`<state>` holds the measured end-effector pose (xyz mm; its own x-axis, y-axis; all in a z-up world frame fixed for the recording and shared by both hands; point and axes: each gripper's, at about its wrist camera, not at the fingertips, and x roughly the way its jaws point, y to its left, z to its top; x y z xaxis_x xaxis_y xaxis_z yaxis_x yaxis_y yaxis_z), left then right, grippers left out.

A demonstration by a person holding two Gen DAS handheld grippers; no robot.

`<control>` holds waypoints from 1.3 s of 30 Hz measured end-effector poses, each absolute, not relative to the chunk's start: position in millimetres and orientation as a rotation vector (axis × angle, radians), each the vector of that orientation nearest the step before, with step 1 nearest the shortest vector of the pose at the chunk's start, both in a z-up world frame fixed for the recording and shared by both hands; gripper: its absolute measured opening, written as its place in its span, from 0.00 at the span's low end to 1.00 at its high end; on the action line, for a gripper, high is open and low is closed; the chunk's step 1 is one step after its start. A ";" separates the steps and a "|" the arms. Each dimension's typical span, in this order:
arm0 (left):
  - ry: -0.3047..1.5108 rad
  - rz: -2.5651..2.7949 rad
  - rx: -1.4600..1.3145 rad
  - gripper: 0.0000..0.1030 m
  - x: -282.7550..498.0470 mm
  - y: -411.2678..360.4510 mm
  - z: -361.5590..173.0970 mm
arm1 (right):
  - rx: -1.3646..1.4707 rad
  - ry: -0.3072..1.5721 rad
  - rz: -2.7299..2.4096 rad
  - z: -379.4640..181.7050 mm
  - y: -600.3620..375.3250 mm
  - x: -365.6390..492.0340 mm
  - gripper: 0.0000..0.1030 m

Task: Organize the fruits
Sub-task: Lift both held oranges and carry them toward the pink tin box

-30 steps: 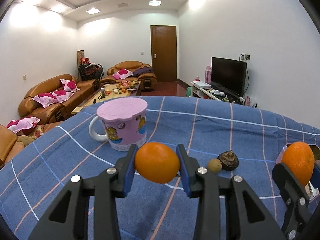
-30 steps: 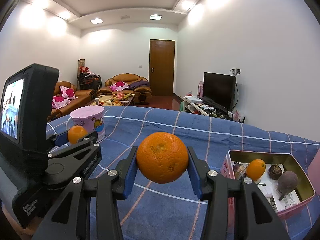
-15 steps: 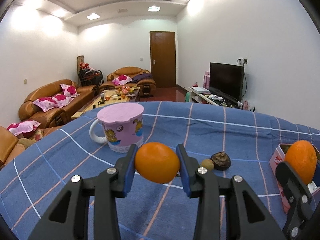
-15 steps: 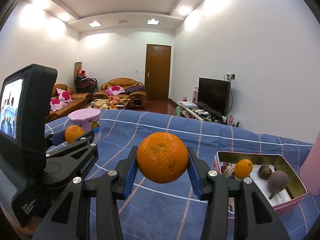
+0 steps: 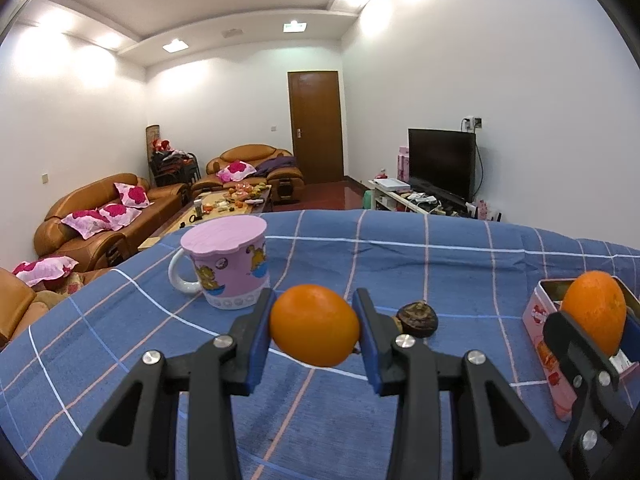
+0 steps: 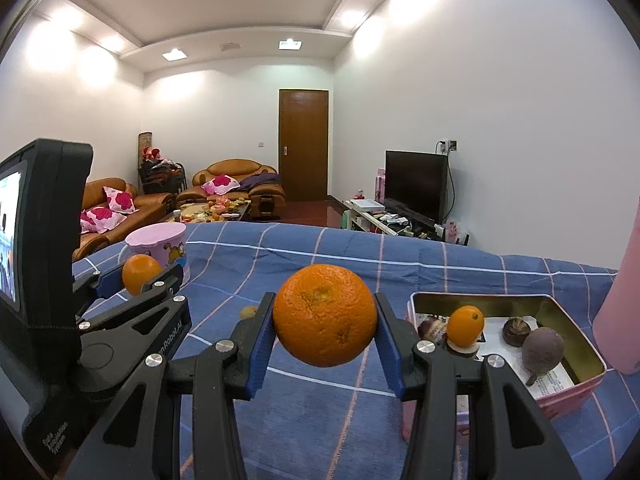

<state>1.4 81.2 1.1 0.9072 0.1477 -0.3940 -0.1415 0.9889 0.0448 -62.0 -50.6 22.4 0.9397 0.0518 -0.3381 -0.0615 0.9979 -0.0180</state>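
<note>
Living room, sofas and television behind; work surface: blue checked cloth [image 5: 440,264].

Item 1: smooth orange [image 5: 315,325], clamped between the blue pads of the left gripper [image 5: 316,334], held clear of the cloth.

Item 2: larger dimpled orange [image 6: 325,314], pinched in the closed jaws of the right gripper [image 6: 325,330].

Item 3: pink tin [image 6: 576,394], open, holding a small orange [image 6: 465,325] and dark fruits. Over the last second it has been brought nearer in both views (delivery judged imminent).

Item 4: dark fruit [image 5: 417,314] left loose on the cloth, a smaller one now hidden behind the left gripper.

Item 5: pink lidded mug [image 5: 228,264], untouched.
</note>
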 end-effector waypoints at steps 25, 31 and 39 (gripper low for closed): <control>0.365 0.028 0.034 0.40 -20.8 45.2 8.2 | -0.013 0.337 -0.012 26.3 -92.0 -81.0 0.47; 0.478 0.027 -0.119 0.52 -3.8 121.3 14.2 | 0.013 0.340 -0.033 25.8 -107.3 -83.7 0.47; 0.614 -0.090 0.042 0.57 19.3 89.3 -7.2 | 0.026 0.353 -0.023 24.9 -108.5 -81.2 0.47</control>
